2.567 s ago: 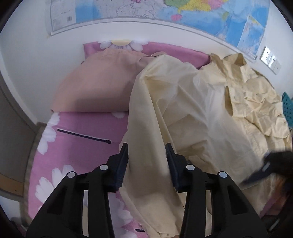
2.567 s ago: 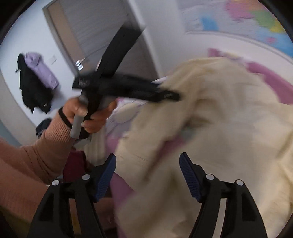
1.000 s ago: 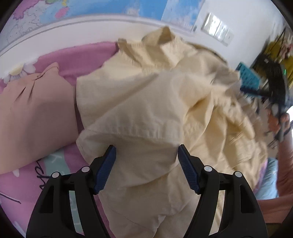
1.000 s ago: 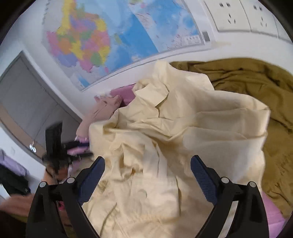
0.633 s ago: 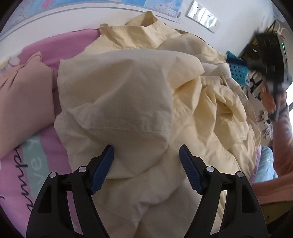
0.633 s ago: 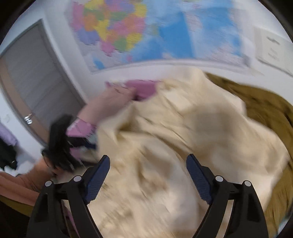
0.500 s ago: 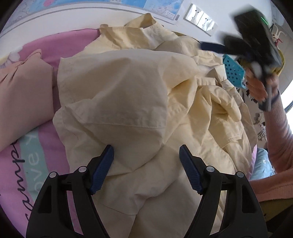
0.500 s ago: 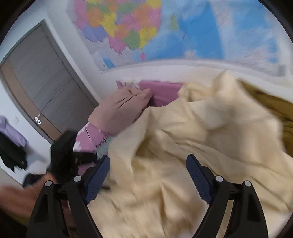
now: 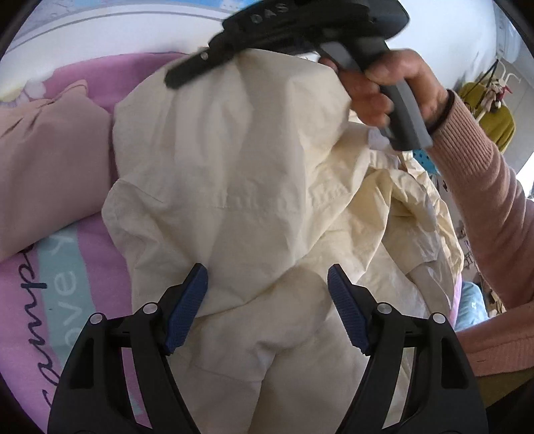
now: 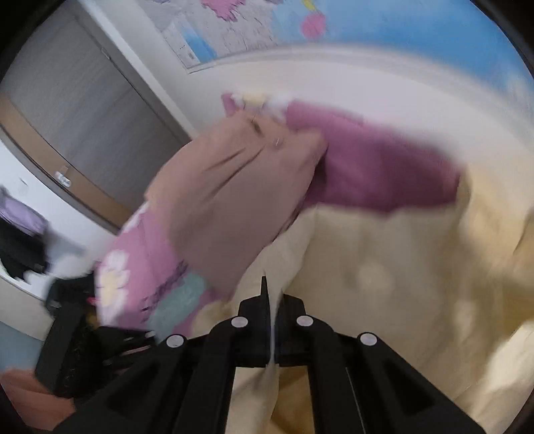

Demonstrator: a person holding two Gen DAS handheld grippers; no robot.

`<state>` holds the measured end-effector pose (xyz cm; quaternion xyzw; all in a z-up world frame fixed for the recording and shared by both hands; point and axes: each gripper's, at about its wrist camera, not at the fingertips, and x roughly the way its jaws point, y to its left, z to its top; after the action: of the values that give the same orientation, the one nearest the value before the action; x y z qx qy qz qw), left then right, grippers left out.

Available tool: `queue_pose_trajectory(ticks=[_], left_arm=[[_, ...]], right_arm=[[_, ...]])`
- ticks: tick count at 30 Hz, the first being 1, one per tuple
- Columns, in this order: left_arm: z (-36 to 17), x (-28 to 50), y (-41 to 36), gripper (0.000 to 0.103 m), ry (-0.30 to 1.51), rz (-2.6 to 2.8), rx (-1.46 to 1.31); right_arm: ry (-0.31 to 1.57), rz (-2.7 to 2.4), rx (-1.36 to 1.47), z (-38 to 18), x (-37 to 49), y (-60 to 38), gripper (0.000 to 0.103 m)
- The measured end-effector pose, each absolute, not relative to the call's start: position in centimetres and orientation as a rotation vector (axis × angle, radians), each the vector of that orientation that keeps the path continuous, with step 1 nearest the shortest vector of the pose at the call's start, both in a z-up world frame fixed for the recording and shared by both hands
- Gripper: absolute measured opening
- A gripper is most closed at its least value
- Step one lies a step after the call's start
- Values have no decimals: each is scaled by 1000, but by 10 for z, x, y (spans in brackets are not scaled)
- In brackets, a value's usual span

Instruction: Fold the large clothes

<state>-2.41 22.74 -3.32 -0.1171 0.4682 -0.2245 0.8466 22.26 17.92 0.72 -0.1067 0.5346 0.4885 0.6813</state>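
The pale yellow shirt lay heaped and creased across the pink bedspread, covering most of the middle of the left wrist view; a stitched seam ran across the cloth about halfway up; the left gripper hung just over the near part of the heap, its blue-padded fingers spread wide with nothing between them, the cloth bulging up in the gap. At the top of that view the right gripper reached in over the far edge of the shirt, gripped by the person's right hand in a ribbed pink sleeve. From the right wrist camera, which was blurred, the right gripper's fingers stood pressed together with a thin fold of the yellow cloth pinched between them; the rest of the shirt spread away to the right. A tan pillow lay to the left on the bedspread, beside the shirt's edge and partly over the printed lettering; a map hung on the wall above; a grey door stood at the left.
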Motion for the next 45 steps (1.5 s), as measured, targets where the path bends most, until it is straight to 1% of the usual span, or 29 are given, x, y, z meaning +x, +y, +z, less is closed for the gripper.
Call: queue_pose_trajectory(ticks=[2,4,5,6,7,8,9,10,11,12,14,17,21,26,27,28,29,30,32,37,39,42,45], left_arm=[[-35,-23,229,74,997,-457,-254],[-37,-21,226,74,1012,-450,-249],[-37,-20,225,74,1023,-447,-246],[-34,-20,225,74,1024,-443,-241],[-31,-20,226,74,1018,-438,-241],[-25,-21,229,74,1002,-431,-247],[-21,-22,231,74,990,-425,-250],[-16,-23,235,74,974,-420,-256],[-10,-23,238,74,958,-413,-262],[-7,-23,240,74,948,-405,-264],[3,-21,240,74,922,-405,-260],[13,-14,238,74,903,-418,-232],[19,3,215,74,897,-435,-164],[8,31,189,73,947,-433,-125],[4,38,186,73,963,-425,-124],[1,41,183,73,974,-419,-125],[-2,47,182,73,987,-410,-126],[-5,52,182,73,996,-398,-127],[-9,60,185,73,1019,-376,-143],[-6,72,198,73,1017,-347,-196],[-5,75,201,73,1009,-340,-210],[-7,84,196,74,1006,-303,-189],[-20,97,194,75,1057,-276,-187]], right_arm=[[1151,1083,-282,1,223,191,2],[1153,1026,-362,-20,224,204,5],[1175,993,-397,-30,225,206,13],[1197,954,-409,-37,228,202,30],[1197,900,-398,-36,232,194,41],[1187,878,-343,-27,235,182,54],[1162,898,-214,-9,238,156,60],[1136,909,-133,9,238,133,61],[1116,906,-96,21,236,113,66],[1087,898,-68,37,230,89,75],[1009,855,-41,64,208,26,76],[1033,748,-26,67,175,-52,76],[1120,618,23,39,120,-127,76],[1185,616,68,2,86,-143,78],[1194,623,87,-3,86,-142,71],[1202,639,95,-7,86,-136,61],[1206,659,86,-9,86,-134,34],[1183,639,14,-6,85,-128,3],[1127,646,-52,10,84,-127,3],[903,565,-147,89,94,-148,2],[848,508,-212,103,101,-151,2],[835,451,-303,98,111,-146,2],[924,382,-394,57,126,-136,2]])
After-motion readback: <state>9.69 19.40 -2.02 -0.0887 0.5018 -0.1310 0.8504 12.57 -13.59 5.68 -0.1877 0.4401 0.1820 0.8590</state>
